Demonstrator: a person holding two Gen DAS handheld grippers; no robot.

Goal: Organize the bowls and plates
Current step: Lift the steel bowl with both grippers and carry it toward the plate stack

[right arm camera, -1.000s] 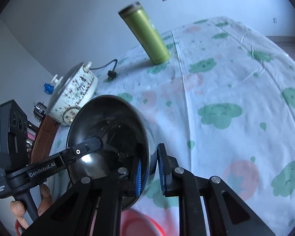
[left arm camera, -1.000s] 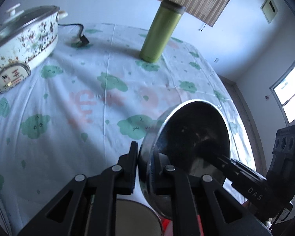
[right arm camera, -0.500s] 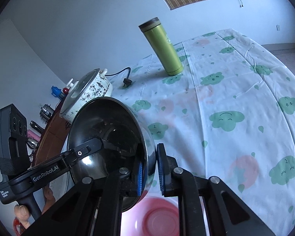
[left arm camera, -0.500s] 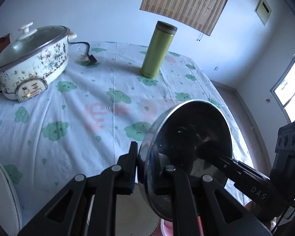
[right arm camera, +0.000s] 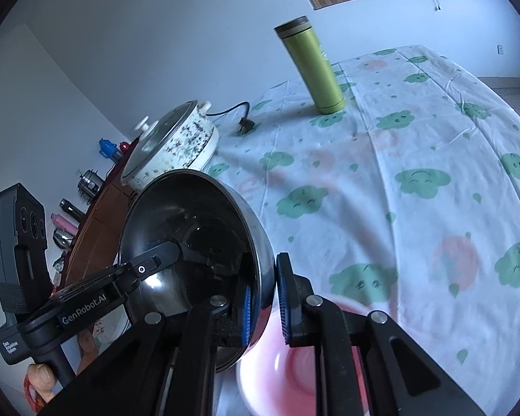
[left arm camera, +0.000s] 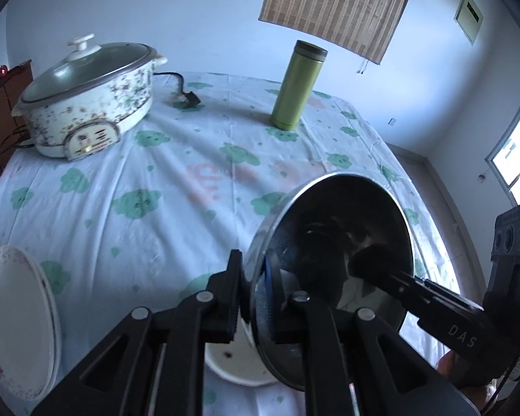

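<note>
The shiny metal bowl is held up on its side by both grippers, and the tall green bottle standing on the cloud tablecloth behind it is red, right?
Not quite: the tall bottle is green, not red, as the left wrist view shows. The rest holds: the shiny metal bowl is tipped on its side, with the left gripper and the right gripper both pinching its rim, and the bottle stands upright on the cloud tablecloth.

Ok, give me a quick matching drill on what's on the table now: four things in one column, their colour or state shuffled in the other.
Things:
1. metal bowl
2. flask
3. electric pot
4. plastic bowl

States:
A. green, standing upright at the far side
B. pink, low beneath the right tongs
C. white speckled, glass lid on
D. rim pinched by both the left tongs and the right tongs

Pairs: 1-D, 2-A, 3-C, 4-B
</note>
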